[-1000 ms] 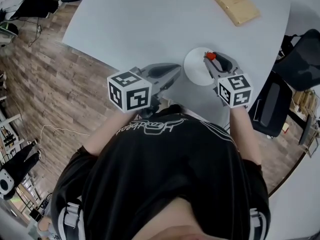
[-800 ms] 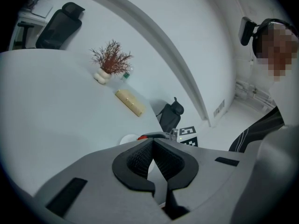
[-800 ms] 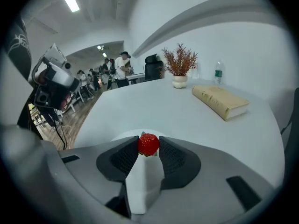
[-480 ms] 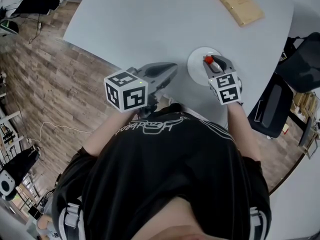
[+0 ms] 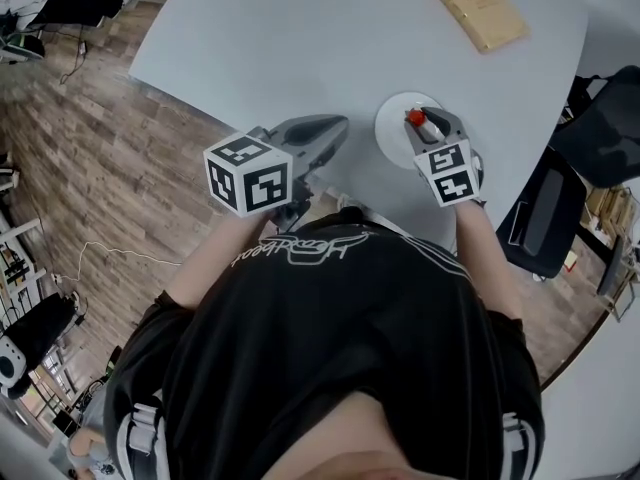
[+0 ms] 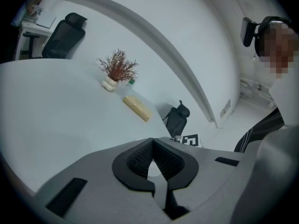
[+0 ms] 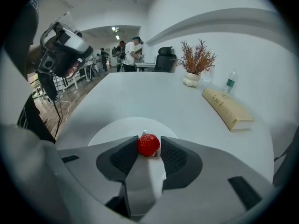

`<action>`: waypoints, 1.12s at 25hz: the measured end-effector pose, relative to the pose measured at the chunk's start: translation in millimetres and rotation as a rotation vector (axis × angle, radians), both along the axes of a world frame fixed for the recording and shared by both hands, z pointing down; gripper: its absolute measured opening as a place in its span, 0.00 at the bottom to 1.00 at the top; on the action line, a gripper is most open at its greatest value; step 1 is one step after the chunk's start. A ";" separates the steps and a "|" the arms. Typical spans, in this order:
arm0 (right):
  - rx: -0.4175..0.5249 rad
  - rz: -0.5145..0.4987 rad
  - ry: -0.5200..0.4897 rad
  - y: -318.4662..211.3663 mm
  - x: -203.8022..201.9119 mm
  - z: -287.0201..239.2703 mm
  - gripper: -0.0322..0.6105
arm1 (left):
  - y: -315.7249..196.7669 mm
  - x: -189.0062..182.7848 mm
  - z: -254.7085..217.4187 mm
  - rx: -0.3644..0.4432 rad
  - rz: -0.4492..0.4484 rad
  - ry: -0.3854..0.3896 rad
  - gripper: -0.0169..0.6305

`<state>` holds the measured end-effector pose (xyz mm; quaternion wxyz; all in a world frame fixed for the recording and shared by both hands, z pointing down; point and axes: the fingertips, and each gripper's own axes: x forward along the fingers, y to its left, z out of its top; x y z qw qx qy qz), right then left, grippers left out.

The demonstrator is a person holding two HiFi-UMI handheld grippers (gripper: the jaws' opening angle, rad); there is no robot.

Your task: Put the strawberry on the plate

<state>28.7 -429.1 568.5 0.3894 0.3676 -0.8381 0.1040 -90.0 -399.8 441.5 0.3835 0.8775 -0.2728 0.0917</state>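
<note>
A small red strawberry [image 7: 148, 144] sits pinched between the pads of my right gripper [image 7: 149, 142], which is shut on it. It hangs just over the near part of a round white plate [image 7: 117, 127]. In the head view the strawberry [image 5: 414, 118] and right gripper [image 5: 426, 128] are over the plate [image 5: 392, 126], near the table's right front edge. My left gripper [image 5: 335, 128] hovers left of the plate, and its jaw tips [image 6: 152, 141] meet with nothing between them.
A tan book [image 5: 472, 6] lies at the far side of the white table [image 5: 300, 38]. A vase of dried twigs [image 7: 196, 62] and a water bottle [image 7: 229, 84] stand beyond it. A black office chair [image 5: 600, 118] is at the right, and wooden floor at the left.
My right gripper has shifted slightly farther over the plate with the strawberry still in it. The left gripper drifted a little to the left.
</note>
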 end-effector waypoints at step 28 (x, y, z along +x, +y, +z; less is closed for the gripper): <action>0.286 0.255 -0.446 66.2 58.7 -178.4 0.10 | 45.8 52.2 -52.9 0.092 0.067 0.043 0.04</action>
